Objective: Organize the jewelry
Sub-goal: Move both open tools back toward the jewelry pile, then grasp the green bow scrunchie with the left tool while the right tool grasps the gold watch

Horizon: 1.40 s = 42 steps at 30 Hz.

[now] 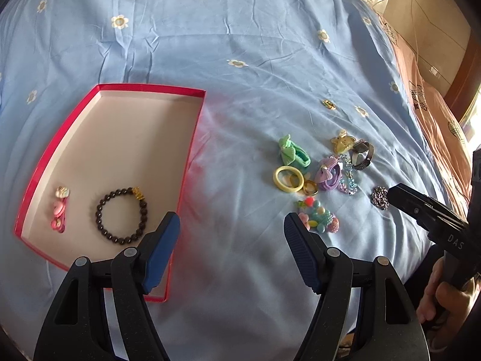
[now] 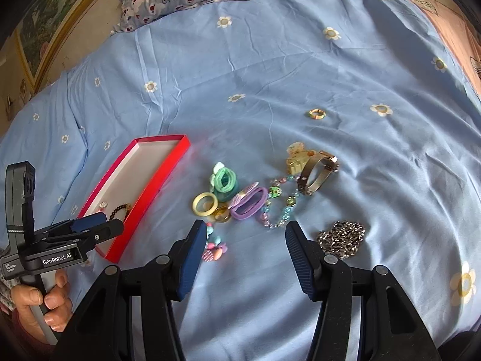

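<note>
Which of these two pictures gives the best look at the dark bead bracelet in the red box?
The left wrist view: the dark bead bracelet lies whole in the red box. In the right wrist view the box wall and left gripper hide most of it.

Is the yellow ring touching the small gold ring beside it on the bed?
Touching. In the right wrist view the yellow ring overlaps the gold ring with no sheet between; the left wrist view shows the same.

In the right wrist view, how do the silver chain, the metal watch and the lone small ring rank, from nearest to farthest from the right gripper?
1. Silver chain, just right of the right gripper.
2. Metal watch, farther up.
3. Small ring, alone, farthest up the bed.
</note>
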### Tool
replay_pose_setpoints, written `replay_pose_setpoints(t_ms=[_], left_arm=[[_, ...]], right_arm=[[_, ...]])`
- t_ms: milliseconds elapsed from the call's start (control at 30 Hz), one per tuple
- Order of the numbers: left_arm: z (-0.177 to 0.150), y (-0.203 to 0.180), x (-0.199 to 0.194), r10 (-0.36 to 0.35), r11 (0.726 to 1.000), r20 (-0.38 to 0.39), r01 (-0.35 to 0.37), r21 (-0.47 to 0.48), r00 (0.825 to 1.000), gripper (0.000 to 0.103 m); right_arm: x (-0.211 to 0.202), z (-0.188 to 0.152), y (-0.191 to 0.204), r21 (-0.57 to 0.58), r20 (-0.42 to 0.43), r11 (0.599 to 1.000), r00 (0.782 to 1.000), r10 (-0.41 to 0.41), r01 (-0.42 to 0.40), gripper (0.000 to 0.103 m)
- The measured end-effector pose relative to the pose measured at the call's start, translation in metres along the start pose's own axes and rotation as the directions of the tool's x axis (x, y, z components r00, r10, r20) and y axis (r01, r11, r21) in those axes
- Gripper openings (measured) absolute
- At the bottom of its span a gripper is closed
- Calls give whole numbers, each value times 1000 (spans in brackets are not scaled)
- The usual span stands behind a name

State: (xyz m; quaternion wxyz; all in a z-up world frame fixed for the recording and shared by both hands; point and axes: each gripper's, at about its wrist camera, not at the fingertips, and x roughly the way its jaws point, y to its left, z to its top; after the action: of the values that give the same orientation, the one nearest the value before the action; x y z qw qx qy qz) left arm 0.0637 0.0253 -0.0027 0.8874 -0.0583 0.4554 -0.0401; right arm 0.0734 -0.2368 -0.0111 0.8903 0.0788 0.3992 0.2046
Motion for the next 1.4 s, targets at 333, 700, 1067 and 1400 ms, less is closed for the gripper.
replay_pose_setpoints(t_ms=[333, 700, 1067, 1400], left_arm=[[20, -18, 25, -34, 999, -27, 35, 30, 999, 72], [59, -44, 70, -88, 995, -52, 90, 45, 995, 72], [77, -53, 125, -116, 992, -124, 120, 32, 986, 53], [74, -60, 133, -147, 986, -141, 157, 59, 979, 21]], right_arm=[[4, 12, -26, 41, 11, 999, 999, -32, 32, 56], [28, 38, -50, 90, 15, 993, 997, -74, 73, 56], [66, 55, -69, 127, -16, 984, 992, -123, 124, 56], [67, 53, -86, 150, -30, 972, 984, -175, 178, 35]])
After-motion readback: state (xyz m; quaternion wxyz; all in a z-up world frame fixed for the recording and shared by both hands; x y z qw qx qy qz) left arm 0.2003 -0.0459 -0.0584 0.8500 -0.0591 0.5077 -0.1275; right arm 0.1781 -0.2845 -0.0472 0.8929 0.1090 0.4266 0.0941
